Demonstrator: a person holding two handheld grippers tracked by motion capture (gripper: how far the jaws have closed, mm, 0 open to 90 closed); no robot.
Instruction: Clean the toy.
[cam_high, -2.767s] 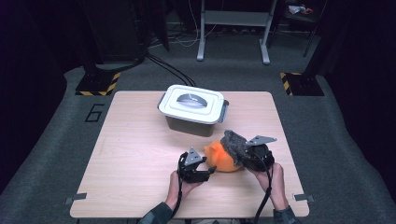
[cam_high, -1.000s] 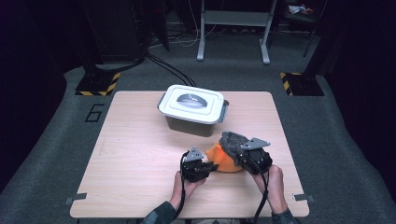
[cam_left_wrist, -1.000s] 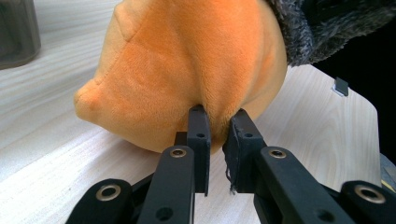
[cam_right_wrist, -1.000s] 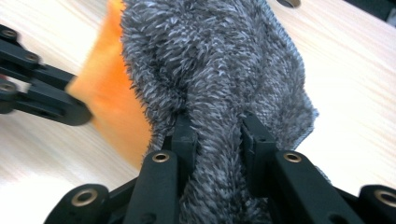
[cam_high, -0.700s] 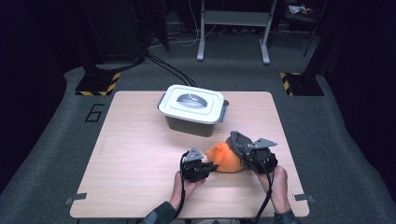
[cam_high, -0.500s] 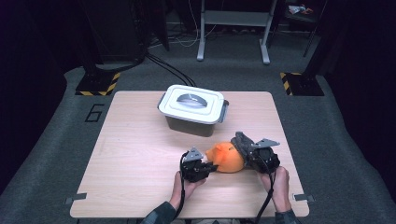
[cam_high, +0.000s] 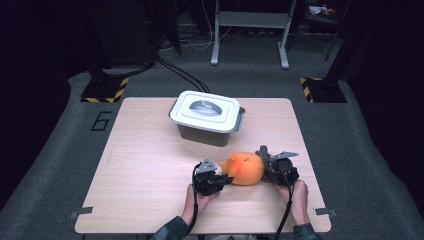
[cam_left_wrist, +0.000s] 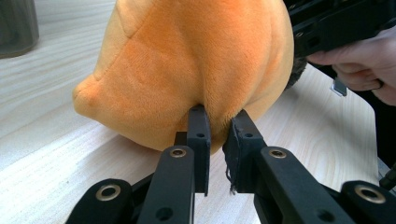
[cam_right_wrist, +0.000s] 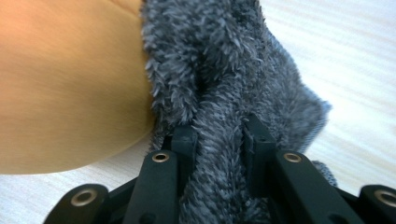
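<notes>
From the high view, an orange plush toy (cam_high: 245, 168) sits on the near part of the wooden table (cam_high: 150, 165), rounded and soft, with a small dark mark on its upper face. It lies between the two grippers: the left gripper (cam_high: 220, 176) meets its left side and the right gripper (cam_high: 264, 159) its right side. A white-lidded grey bin (cam_high: 207, 117) stands farther back on the table, well apart from both. From this height the jaws themselves are too small to read, and the grey part of the toy is lost behind the right gripper's body.

In the left gripper view, the orange plush toy (cam_left_wrist: 187, 70) is smooth short-pile fabric with a stitched seam and a blunt bump at its left. Its lower edge touches the table just ahead of the fingertips. The left gripper (cam_left_wrist: 219, 119) has its jaws drawn nearly together, pinching a small fold of orange fabric between the pads. The toy's top is cut off by the frame, and another hand (cam_left_wrist: 359, 70) with part of the other gripper shows at the upper right.

In the right gripper view, the right gripper (cam_right_wrist: 222, 128) is clamped on a shaggy grey part (cam_right_wrist: 224, 70) of the toy — the fur bulges up between and over the fingers, hiding their pads. The orange body (cam_right_wrist: 70, 84) lies just left of the fingers, blurred and cut off.
</notes>
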